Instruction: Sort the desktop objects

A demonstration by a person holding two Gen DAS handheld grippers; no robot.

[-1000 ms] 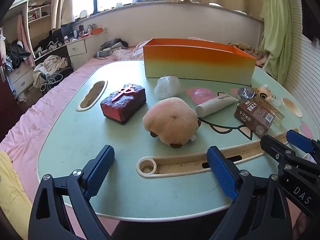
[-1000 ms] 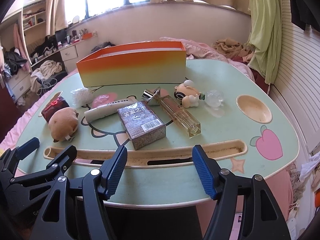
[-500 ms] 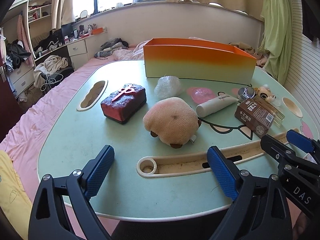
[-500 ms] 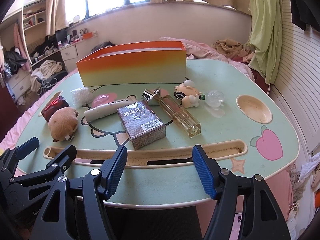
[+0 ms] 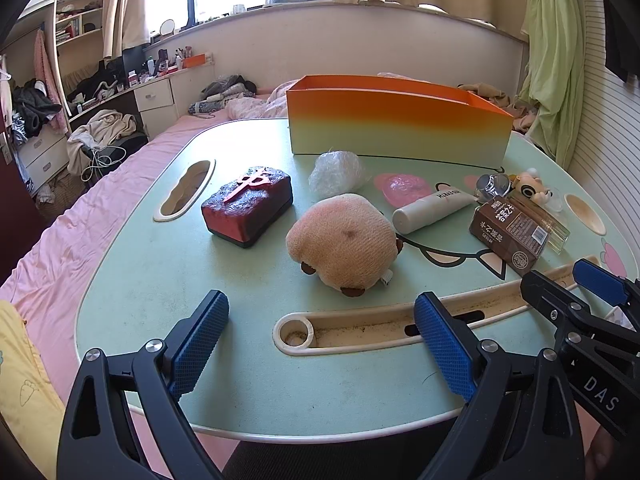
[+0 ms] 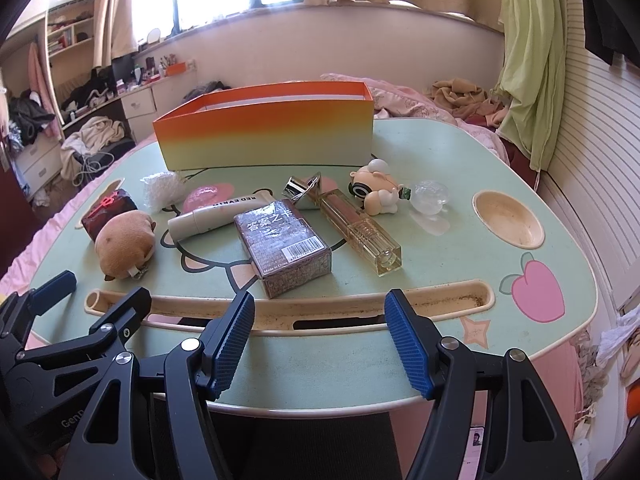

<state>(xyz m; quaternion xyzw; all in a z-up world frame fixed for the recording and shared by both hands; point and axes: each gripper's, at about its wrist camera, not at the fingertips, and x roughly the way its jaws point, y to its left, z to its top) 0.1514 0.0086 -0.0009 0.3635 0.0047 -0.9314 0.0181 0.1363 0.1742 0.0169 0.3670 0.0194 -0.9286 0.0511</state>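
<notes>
Fuzzy cloth plush toy [image 5: 344,240], glossy clear glass bottle [image 6: 366,232], matt paper box [image 6: 266,136]

A lived-in bedroom — pink bed [image 5: 100,200] lying under the bench [image 5: 168,264], clothes [image 5: 104,128] piling by drawers [image 5: 154,96], curtains [image 6: 532,60] hanging.

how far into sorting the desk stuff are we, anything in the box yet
Barely begun. Done: nothing visibly sorted; the orange box interior is mostly hidden. In hand: nothing, left gripper and right gripper open. Left: plush toy, card box, tube, glass bottle.
</notes>
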